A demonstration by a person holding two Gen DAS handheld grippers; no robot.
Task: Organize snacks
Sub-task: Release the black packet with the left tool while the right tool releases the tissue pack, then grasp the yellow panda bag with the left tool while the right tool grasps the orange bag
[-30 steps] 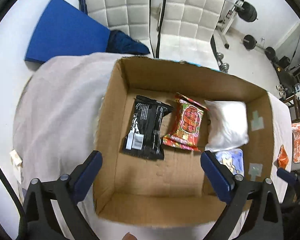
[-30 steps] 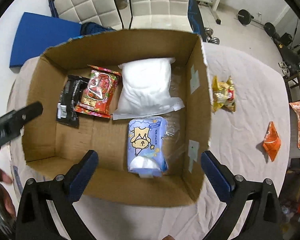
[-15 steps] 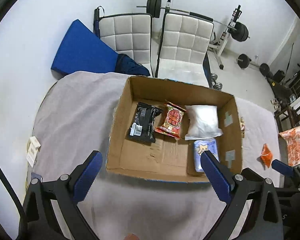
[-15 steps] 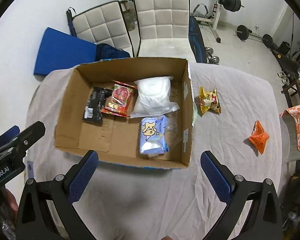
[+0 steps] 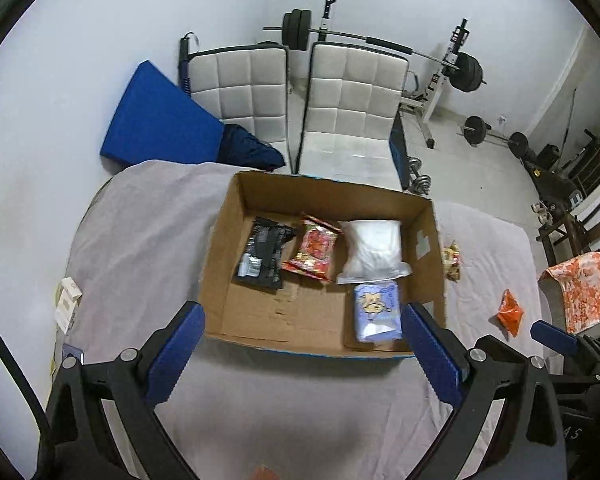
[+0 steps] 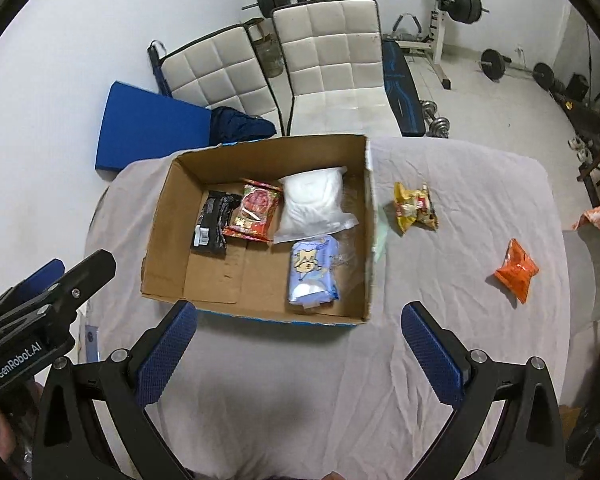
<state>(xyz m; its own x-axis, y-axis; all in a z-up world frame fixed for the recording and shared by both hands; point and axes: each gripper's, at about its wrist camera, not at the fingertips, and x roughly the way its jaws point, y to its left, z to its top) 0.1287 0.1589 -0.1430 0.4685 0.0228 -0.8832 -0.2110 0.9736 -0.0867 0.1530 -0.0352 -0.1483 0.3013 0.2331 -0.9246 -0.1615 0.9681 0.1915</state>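
An open cardboard box (image 5: 216,280) (image 6: 160,236) stands on the grey-clothed table. Inside lie a black packet (image 5: 264,254) (image 6: 212,224), a red packet (image 5: 314,252) (image 6: 256,210), a white bag (image 5: 374,250) (image 6: 312,204) and a pale blue pack (image 5: 378,310) (image 6: 312,270). A yellow snack (image 6: 414,208) (image 5: 451,258) and an orange snack (image 6: 516,270) (image 5: 510,314) lie on the cloth right of the box. My left gripper (image 5: 300,354) and right gripper (image 6: 300,354) both hang open and empty, well above the table's near side.
Two white padded chairs (image 5: 300,100) stand behind the table, with a blue mat (image 5: 160,124) and weight equipment (image 5: 460,76) beyond. A small white carton (image 5: 67,304) lies at the table's left edge. An orange-patterned cloth (image 5: 580,284) drapes a chair at right.
Both grippers have pulled up and back from the box, so the whole table now shows. The snacks have not moved.
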